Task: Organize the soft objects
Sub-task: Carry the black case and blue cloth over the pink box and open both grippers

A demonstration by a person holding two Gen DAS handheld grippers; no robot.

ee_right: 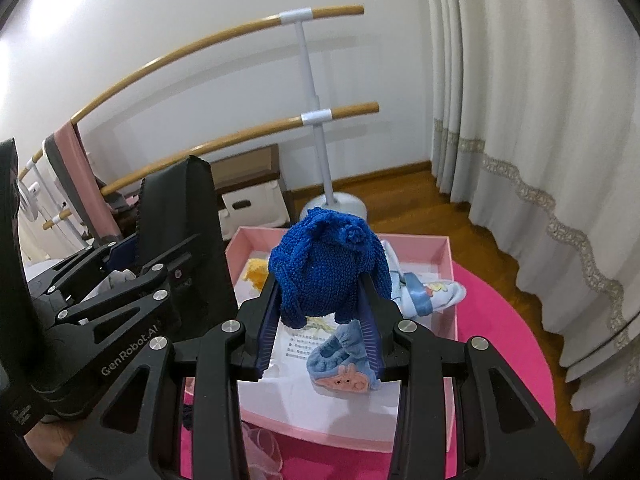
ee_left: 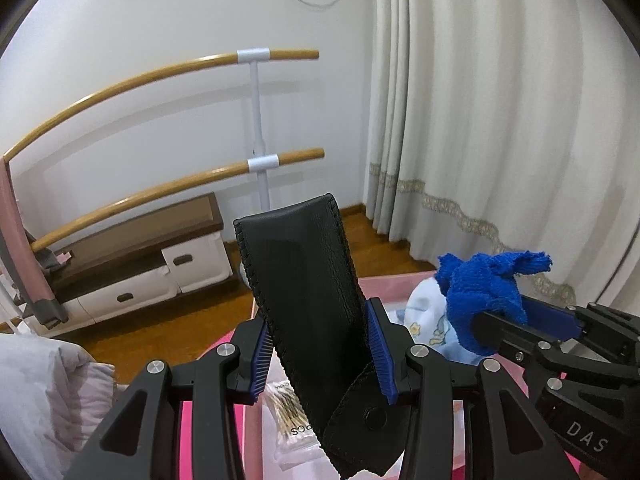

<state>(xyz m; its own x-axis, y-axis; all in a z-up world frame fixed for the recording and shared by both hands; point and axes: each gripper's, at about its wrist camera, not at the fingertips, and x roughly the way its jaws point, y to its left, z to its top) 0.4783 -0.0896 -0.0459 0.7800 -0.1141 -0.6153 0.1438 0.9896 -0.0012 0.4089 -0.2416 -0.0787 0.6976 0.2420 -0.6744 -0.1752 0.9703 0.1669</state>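
Two tongs we hold above the pink box (ee_right: 448, 276): left tongs (ee_left: 320, 344) clamp a black leather pouch (ee_left: 304, 280), right tongs (ee_right: 320, 320) pinch a blue knitted cloth (ee_right: 328, 268), with a blue slipper (ee_right: 340, 364) inside the box.

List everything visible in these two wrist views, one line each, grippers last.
black leather case: 1, black, clamped in left gripper
blue knit cloth: 1, blue, clamped in right gripper
pink box: 1, pink, open, on the round pink mat
yellow soft toy: 1, yellow, box's far left corner
light blue baby garment: 1, over box's right side
small blue slipper: 1, pig face, inside box
cotton swab bag: 1, clear, under the case
ballet barre: 1, wood and white, by wall
curtain: cream, right
left gripper: black, blue pads
right gripper: black, blue pads
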